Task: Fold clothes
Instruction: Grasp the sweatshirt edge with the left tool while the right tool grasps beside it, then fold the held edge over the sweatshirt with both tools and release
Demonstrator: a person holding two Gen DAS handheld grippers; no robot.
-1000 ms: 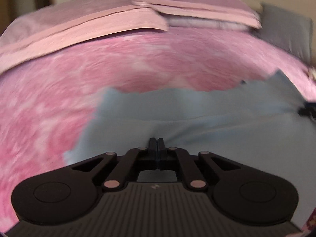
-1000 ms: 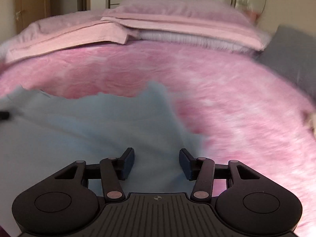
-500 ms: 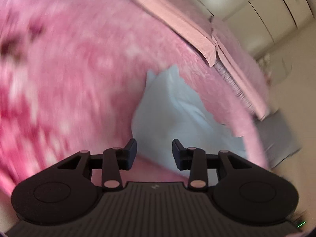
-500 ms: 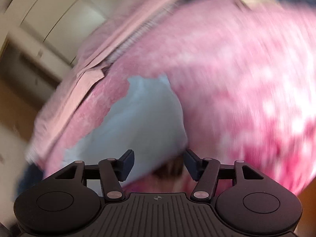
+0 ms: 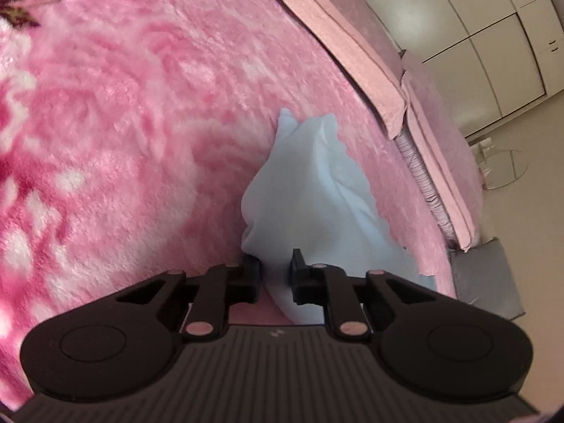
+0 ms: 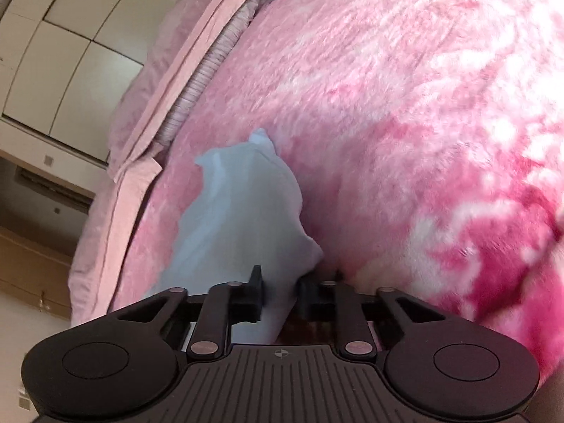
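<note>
Pale blue cloth fills the gap of each tool you hold; your left gripper (image 5: pixel 276 270) has just been closing and its jaws now pinch a near edge of the light blue garment (image 5: pixel 310 194), and your right gripper (image 6: pixel 280 290) has likewise been closing and is clamped on the opposite near edge, the fabric (image 6: pixel 243 218) bunched between its pads; both tools are rolled onto their sides, likely so that each bites a side hem flat rather than stabbing down into the bedding. From the jaws the garment runs forward and away, narrowing to a rumpled tip that lies on the pink fleece blanket (image 5: pixel 123 105); it rests on the blanket, not lifted clear as far as you can see. Beyond the tip lie the pink pillows (image 5: pixel 352 46) at the head of the bed; past them stands the pale wardrobe (image 5: pixel 476 28).
</note>
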